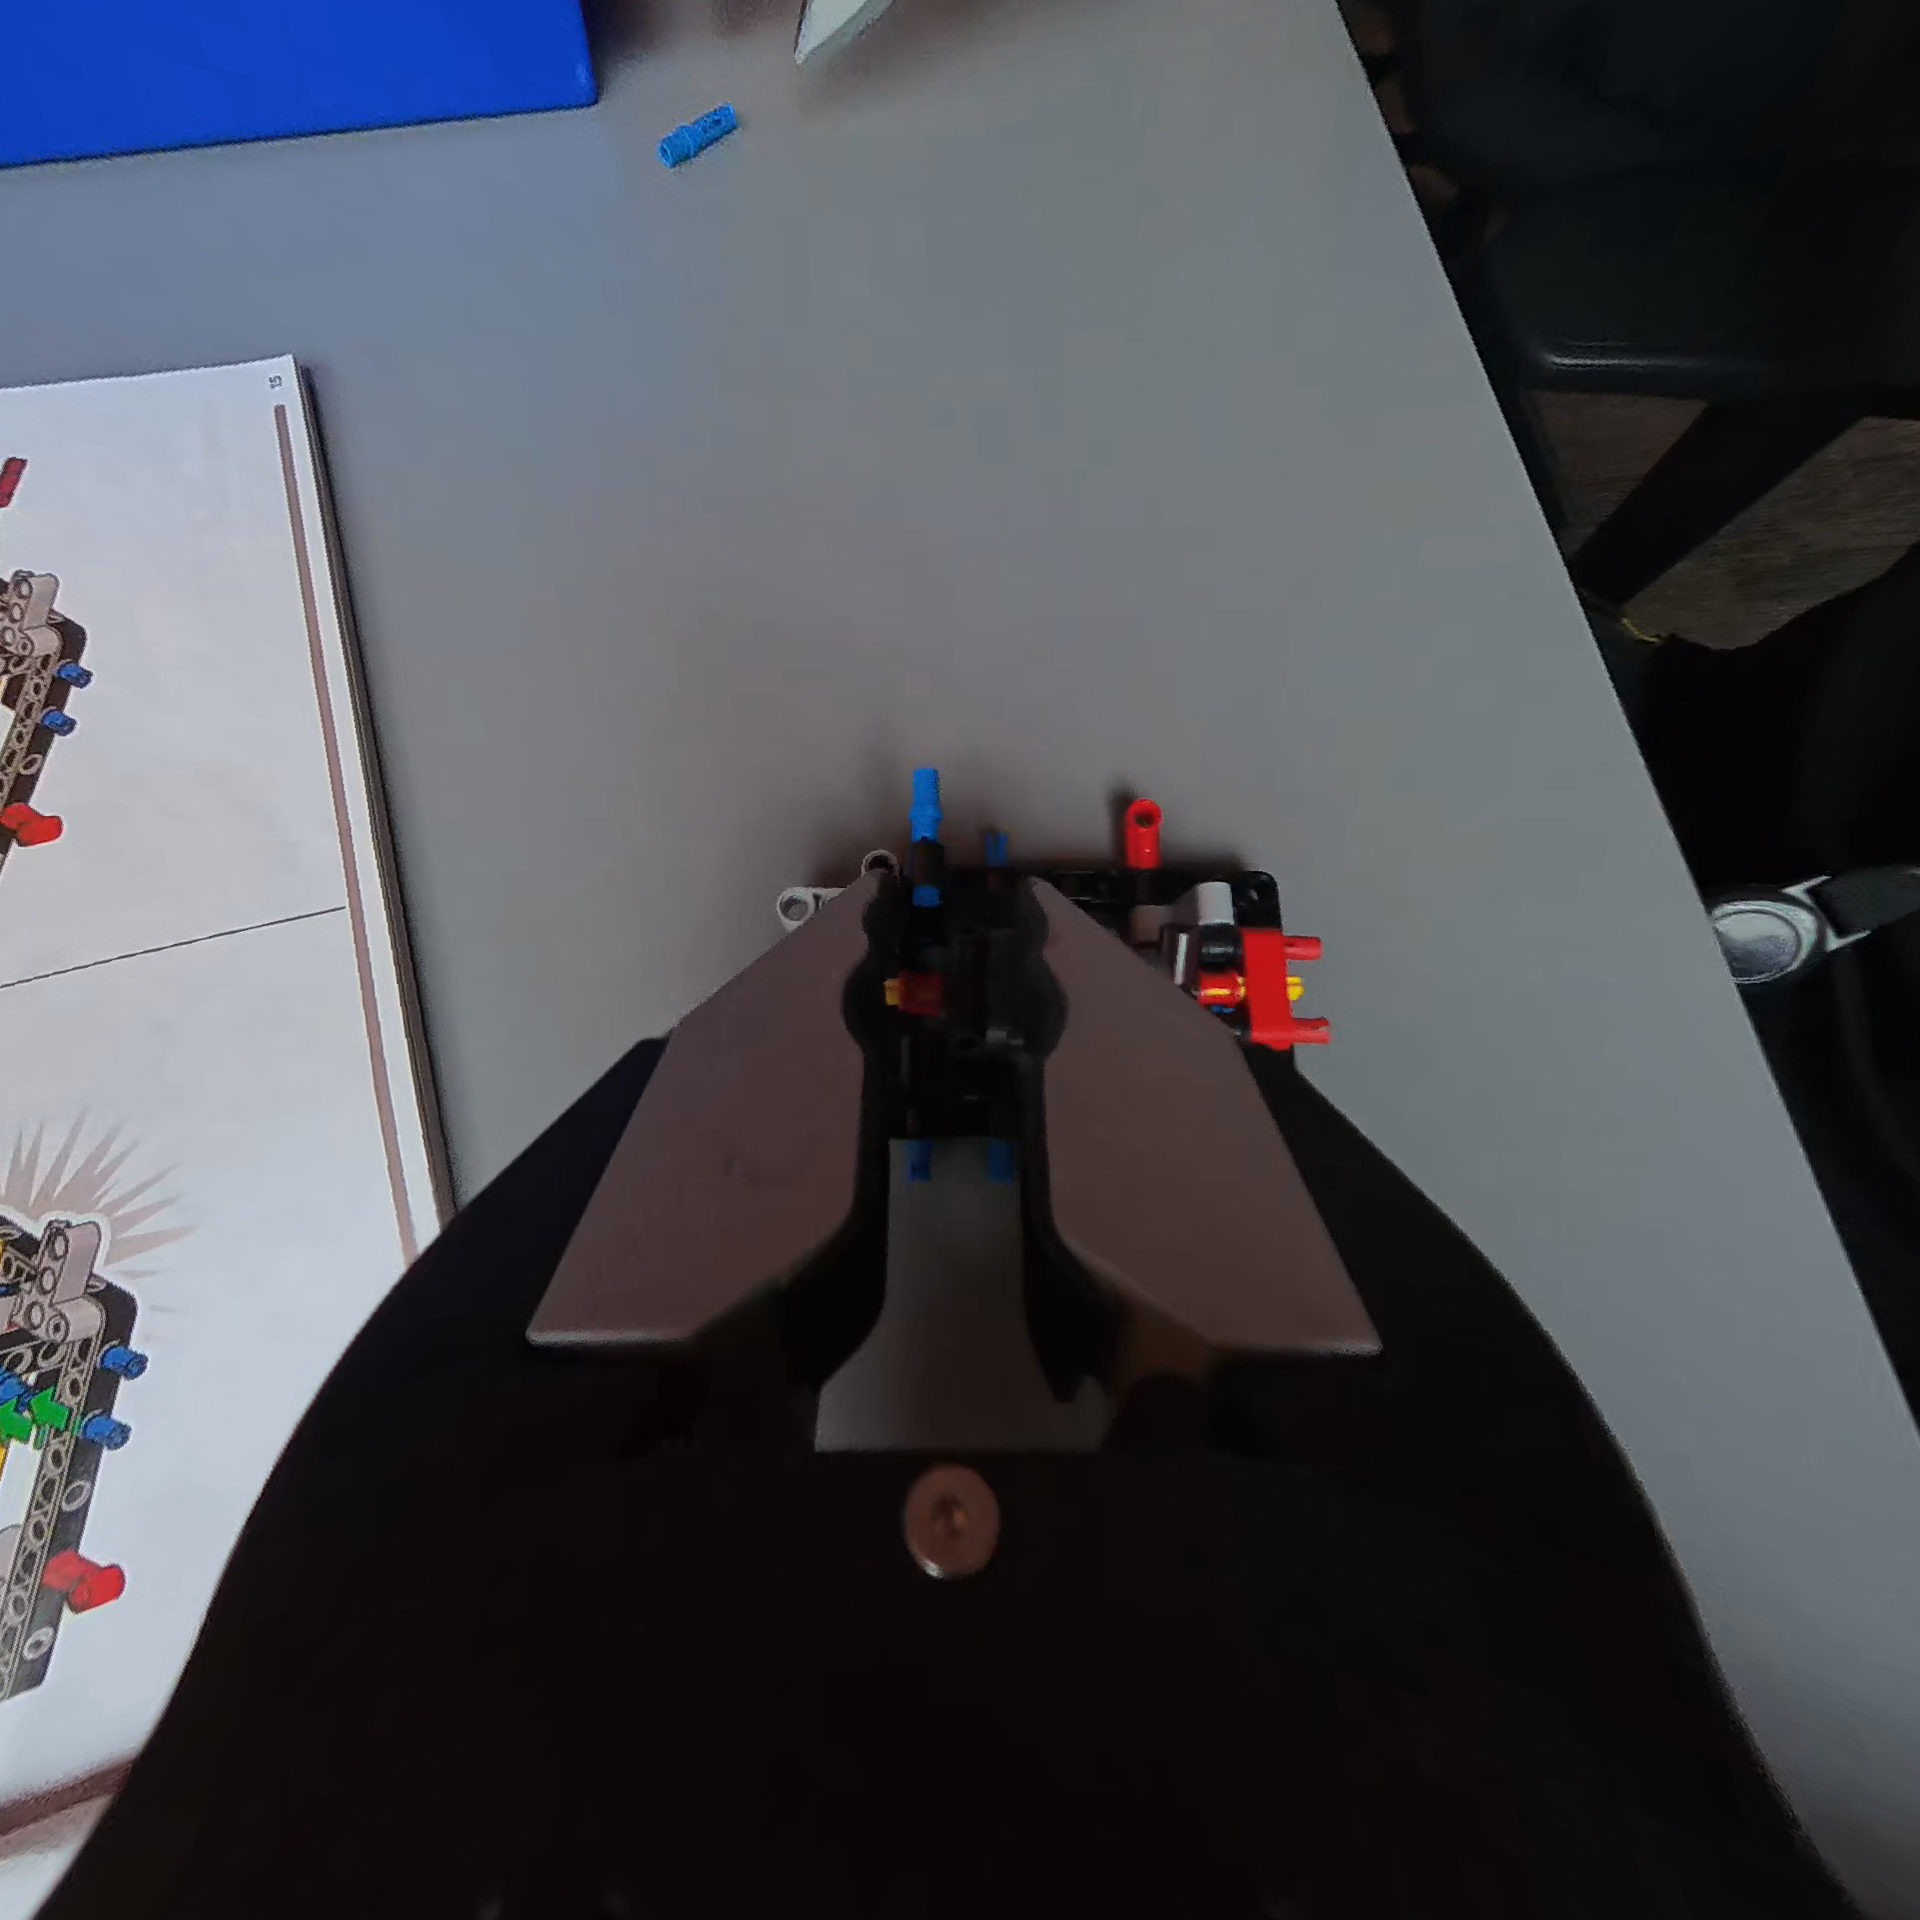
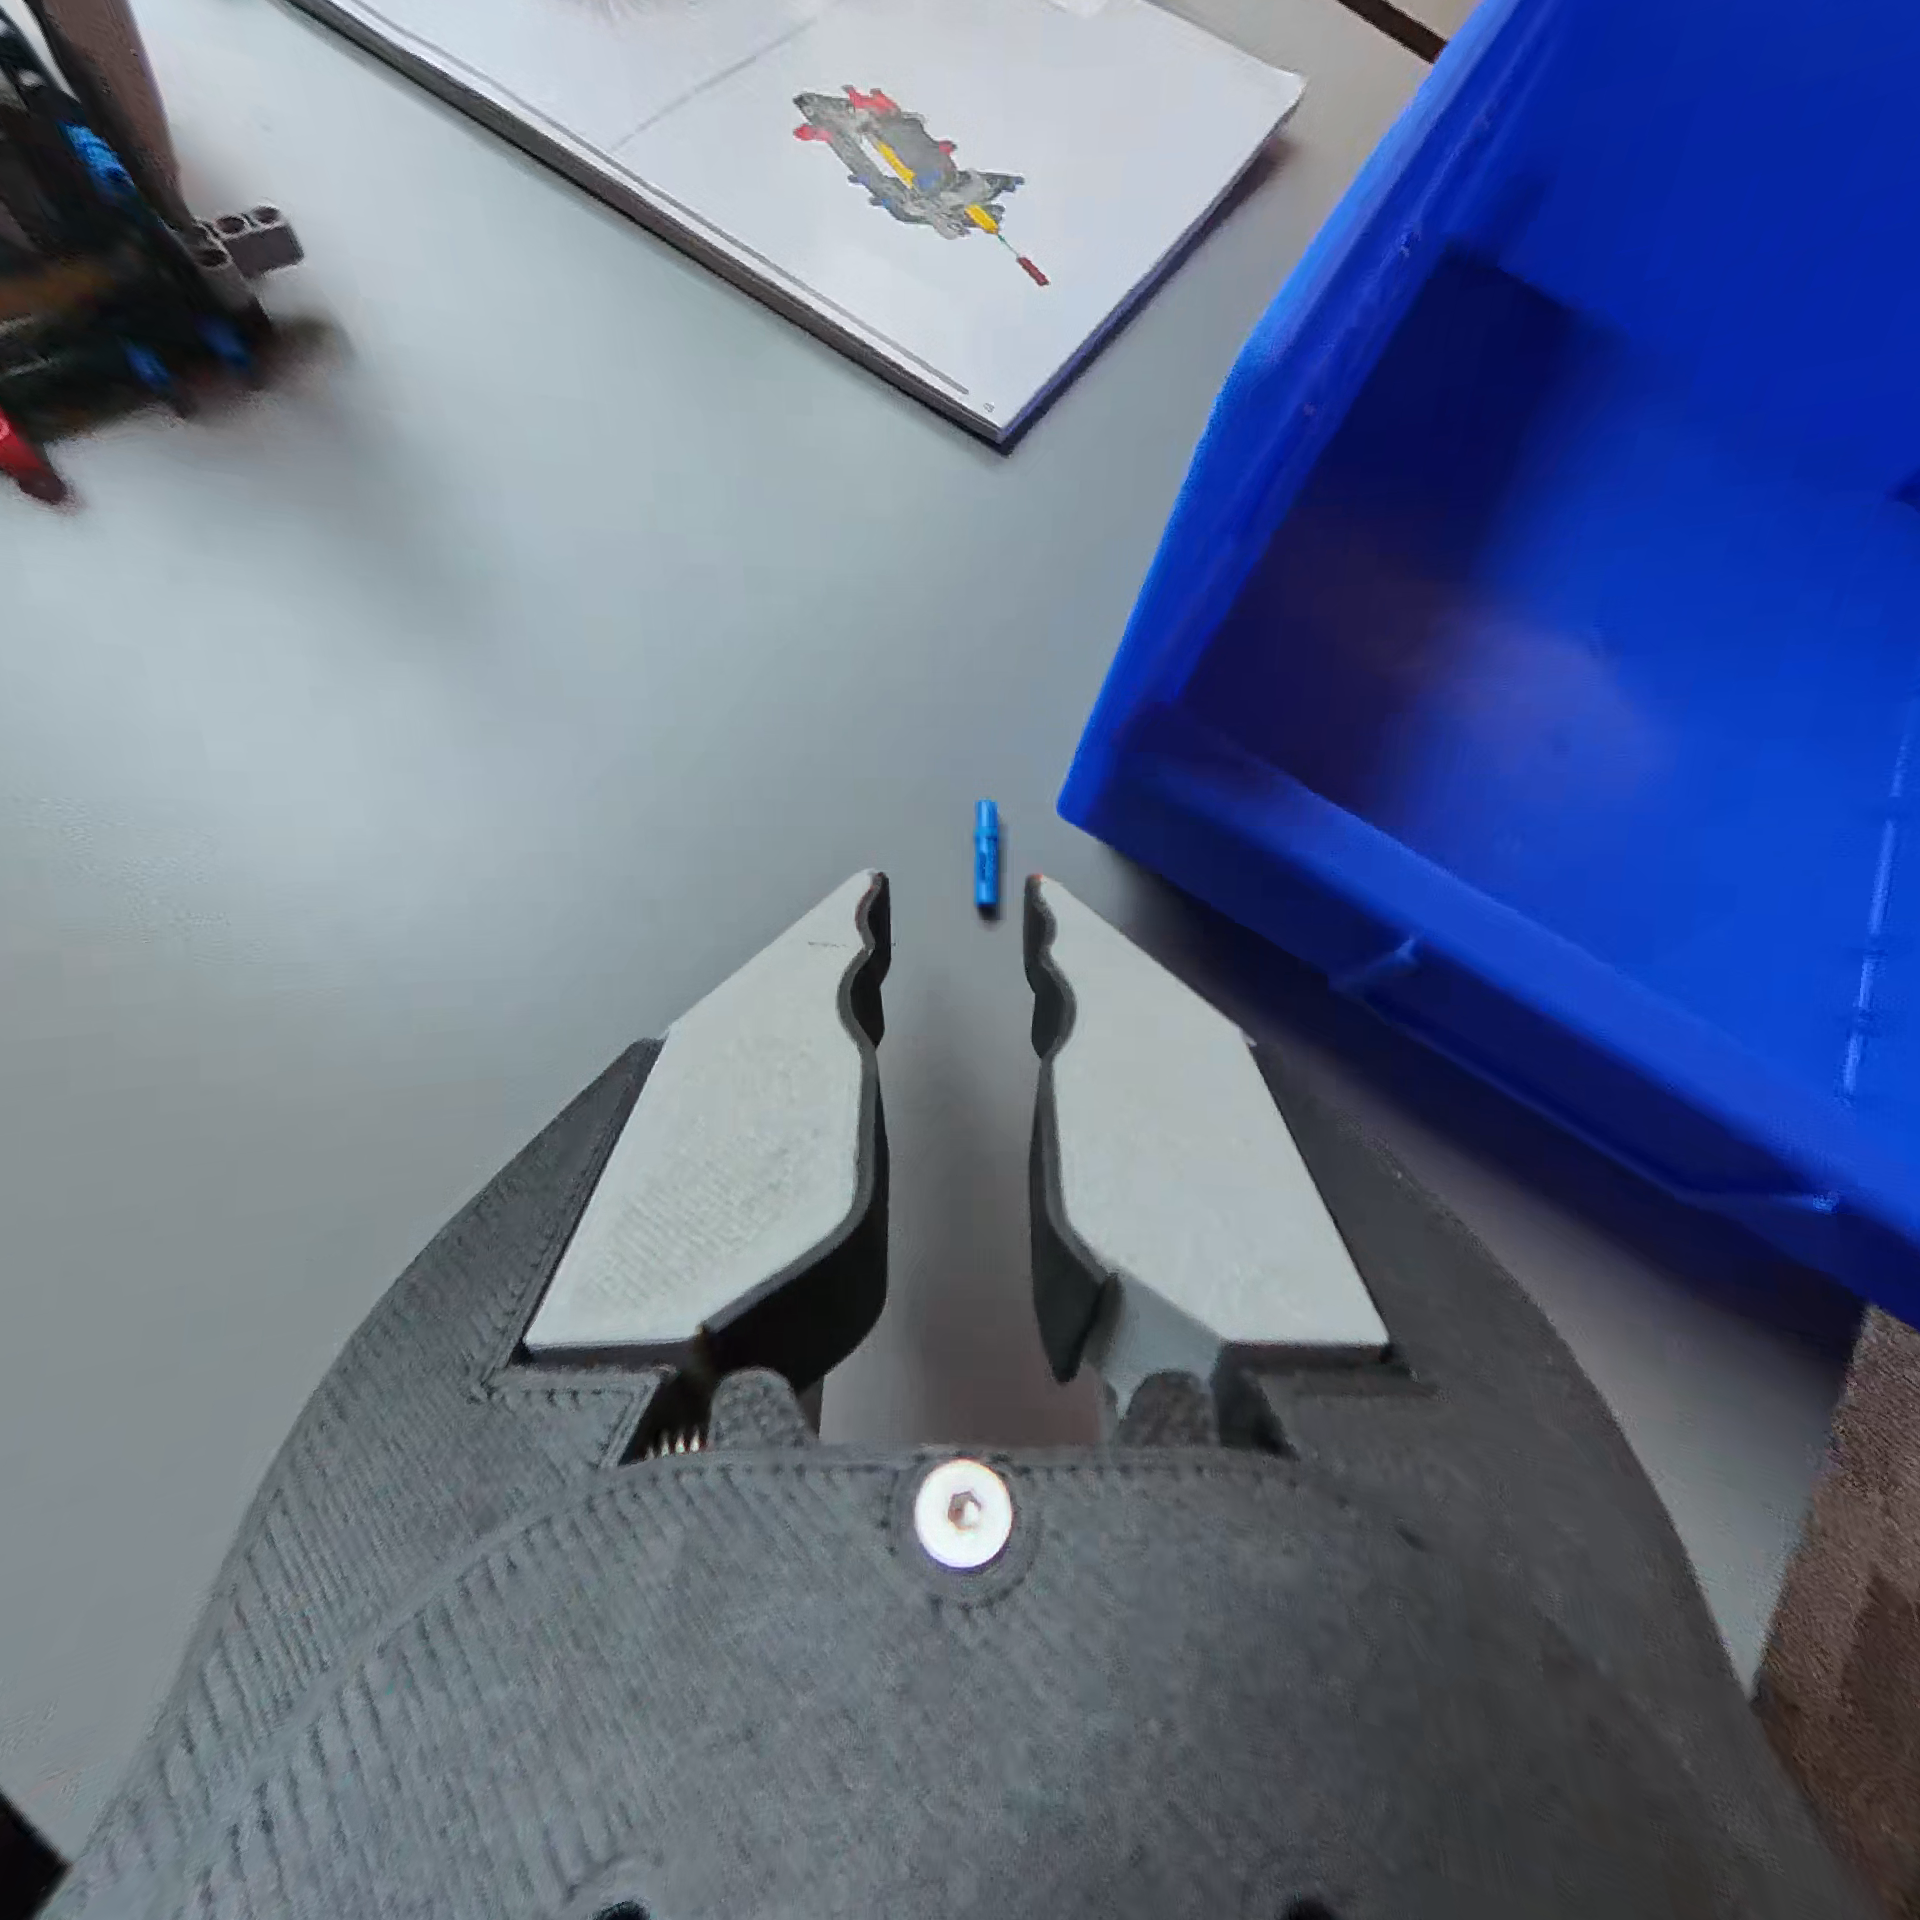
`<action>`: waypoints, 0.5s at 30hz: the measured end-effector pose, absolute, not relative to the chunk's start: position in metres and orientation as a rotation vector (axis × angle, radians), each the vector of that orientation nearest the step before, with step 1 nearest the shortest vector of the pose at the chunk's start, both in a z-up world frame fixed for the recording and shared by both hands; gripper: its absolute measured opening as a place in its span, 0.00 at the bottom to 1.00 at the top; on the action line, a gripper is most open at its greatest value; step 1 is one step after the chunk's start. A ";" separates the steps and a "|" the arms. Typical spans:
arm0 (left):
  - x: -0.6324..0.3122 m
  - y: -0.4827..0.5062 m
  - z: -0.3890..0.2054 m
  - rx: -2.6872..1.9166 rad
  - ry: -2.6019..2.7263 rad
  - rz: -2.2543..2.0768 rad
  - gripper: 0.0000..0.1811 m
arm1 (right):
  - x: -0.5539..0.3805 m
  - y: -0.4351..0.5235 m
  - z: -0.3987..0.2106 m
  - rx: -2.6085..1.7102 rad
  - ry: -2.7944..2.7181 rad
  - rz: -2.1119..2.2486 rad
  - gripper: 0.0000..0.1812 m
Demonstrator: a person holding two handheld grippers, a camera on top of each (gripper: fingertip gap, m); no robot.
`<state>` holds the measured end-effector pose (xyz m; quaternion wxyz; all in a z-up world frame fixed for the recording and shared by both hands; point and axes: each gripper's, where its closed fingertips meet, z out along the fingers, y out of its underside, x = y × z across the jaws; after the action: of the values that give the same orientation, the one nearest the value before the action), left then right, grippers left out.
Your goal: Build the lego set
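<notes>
A: What was on the left?

B: The left gripper [image 1: 956,883] had its jaws clamped on the lego frame [image 1: 1091,935], likely steadying it on the table [image 1: 935,468].

A: And rightward?

B: The right gripper [image 2: 956,883], jaws apart, was lined up on a loose blue pin [image 2: 987,858] beside the blue bin [image 2: 1455,935]. The instruction booklet [image 2: 935,208] showed diagrams; I won't repeat any print.
</notes>
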<state>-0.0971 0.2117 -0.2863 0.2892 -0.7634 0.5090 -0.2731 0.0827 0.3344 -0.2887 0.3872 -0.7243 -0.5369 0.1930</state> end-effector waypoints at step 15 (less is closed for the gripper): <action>-0.115 0.213 -0.270 -2.044 1.245 -0.719 0.22 | 0.042 0.303 -0.305 -1.882 -1.470 0.626 0.00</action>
<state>-0.1150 0.2131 -0.2700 0.3160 -0.7761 0.4726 -0.2729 0.0416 0.3028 -0.3048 0.3303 -0.7196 -0.5620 0.2394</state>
